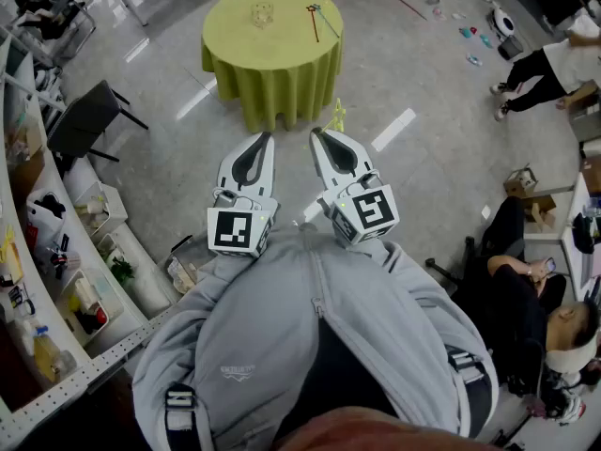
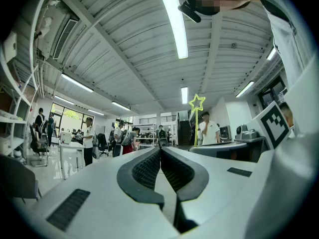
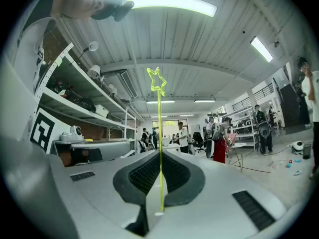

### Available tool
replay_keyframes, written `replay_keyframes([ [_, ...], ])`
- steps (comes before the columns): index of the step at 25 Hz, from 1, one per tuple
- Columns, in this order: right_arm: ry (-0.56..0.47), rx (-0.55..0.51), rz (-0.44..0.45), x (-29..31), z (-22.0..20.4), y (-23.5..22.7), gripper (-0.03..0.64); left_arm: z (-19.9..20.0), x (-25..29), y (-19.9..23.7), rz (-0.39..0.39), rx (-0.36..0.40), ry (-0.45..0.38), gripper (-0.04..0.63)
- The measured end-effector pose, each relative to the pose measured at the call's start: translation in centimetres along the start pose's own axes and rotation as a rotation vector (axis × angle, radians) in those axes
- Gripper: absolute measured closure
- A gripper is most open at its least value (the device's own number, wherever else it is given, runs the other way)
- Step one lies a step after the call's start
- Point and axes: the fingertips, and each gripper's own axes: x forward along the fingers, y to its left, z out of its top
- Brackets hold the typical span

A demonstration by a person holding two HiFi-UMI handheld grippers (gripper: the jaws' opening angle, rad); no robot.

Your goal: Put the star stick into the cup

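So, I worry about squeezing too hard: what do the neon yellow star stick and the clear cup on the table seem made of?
The neon yellow star stick, in the right gripper: probably translucent glossy plastic; light glows through its thin, straight shaft. The clear cup: see-through, the yellow-green tablecloth shows through it; glass or plastic, too small to tell.

The right gripper (image 1: 319, 135) hides most of the star stick (image 1: 336, 118); the cup (image 1: 262, 13) is too small for detail.

thin plastic star stick (image 3: 159, 113): neon yellow-green | round table's cloth (image 1: 272, 83): olive-yellow | left gripper (image 1: 266, 139), right gripper (image 1: 317, 134): white, black pads, black-white square markers
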Motion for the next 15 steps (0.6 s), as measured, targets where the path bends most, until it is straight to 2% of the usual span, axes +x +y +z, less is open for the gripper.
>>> replay_keyframes([
  [8, -0.028, -0.017, -0.038, 1.0, 0.0, -0.8, 0.583, -0.8, 0.7, 0.9, -0.018, 0.008, 0.012, 0.575],
  [15, -0.009, -0.009, -0.028, 1.6, -0.6, -1.9, 0.583, -1.4, 2.0, 0.7, -0.016, 0.005, 0.026, 0.575],
])
